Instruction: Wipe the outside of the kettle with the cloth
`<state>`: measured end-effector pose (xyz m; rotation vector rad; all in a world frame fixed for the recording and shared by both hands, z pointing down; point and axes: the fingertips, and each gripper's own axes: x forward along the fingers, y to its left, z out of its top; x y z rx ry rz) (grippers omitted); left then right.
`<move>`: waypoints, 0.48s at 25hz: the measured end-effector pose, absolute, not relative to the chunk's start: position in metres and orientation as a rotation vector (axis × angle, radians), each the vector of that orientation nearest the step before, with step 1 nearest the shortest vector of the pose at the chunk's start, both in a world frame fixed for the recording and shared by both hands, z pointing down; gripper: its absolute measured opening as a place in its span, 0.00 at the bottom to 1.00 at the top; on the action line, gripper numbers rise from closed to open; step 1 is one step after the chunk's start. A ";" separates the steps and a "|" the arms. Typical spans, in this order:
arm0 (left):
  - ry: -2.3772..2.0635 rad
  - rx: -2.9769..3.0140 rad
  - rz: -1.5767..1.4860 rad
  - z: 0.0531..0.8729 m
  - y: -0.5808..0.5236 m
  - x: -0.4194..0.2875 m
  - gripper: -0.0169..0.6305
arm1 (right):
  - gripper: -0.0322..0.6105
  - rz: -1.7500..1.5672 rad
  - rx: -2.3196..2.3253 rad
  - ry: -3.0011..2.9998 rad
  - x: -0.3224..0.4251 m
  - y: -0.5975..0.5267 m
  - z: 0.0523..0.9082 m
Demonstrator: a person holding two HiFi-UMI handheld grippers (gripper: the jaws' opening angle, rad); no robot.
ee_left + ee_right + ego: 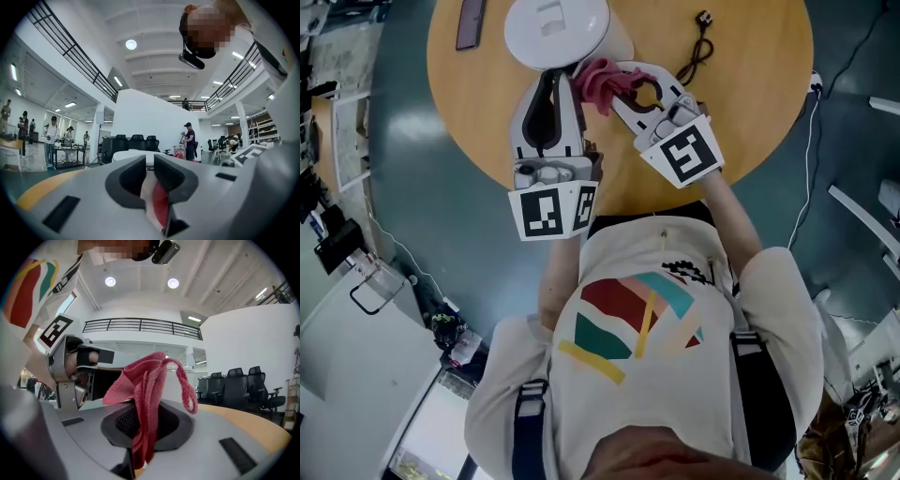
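Note:
The white kettle [555,30] stands on the far part of the round wooden table [750,112], seen from above. My left gripper [561,80] points level at its near side, jaws nearly shut on a thin white part [149,187] that looks like the kettle's handle. A strip of red shows beside it. My right gripper [617,92] comes in from the right, shut on the pink-red cloth [602,80]. The cloth [145,380] bunches up out of the jaws right next to the kettle's wall [174,383]. Whether it touches the wall I cannot tell.
A dark flat phone-like device [471,21] lies at the table's far left. A black cable with a plug [698,49] lies at the far right. A white cord and socket [814,86] are on the floor beyond the table's right edge.

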<state>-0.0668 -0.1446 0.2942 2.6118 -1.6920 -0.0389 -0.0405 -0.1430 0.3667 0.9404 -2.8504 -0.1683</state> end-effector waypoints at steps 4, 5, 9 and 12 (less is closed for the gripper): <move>-1.690 2.609 -0.039 0.298 -0.146 -0.069 0.18 | 0.11 -0.193 0.938 -2.845 -0.029 -0.150 0.367; -1.691 2.608 -0.037 0.300 -0.146 -0.069 0.18 | 0.11 -0.199 0.941 -2.843 -0.025 -0.152 0.367; -1.682 2.608 -0.033 0.300 -0.147 -0.069 0.18 | 0.11 -0.235 0.929 -2.800 -0.015 -0.159 0.367; -1.680 2.591 -0.054 0.298 -0.146 -0.070 0.15 | 0.11 -0.268 0.936 -2.807 -0.010 -0.161 0.361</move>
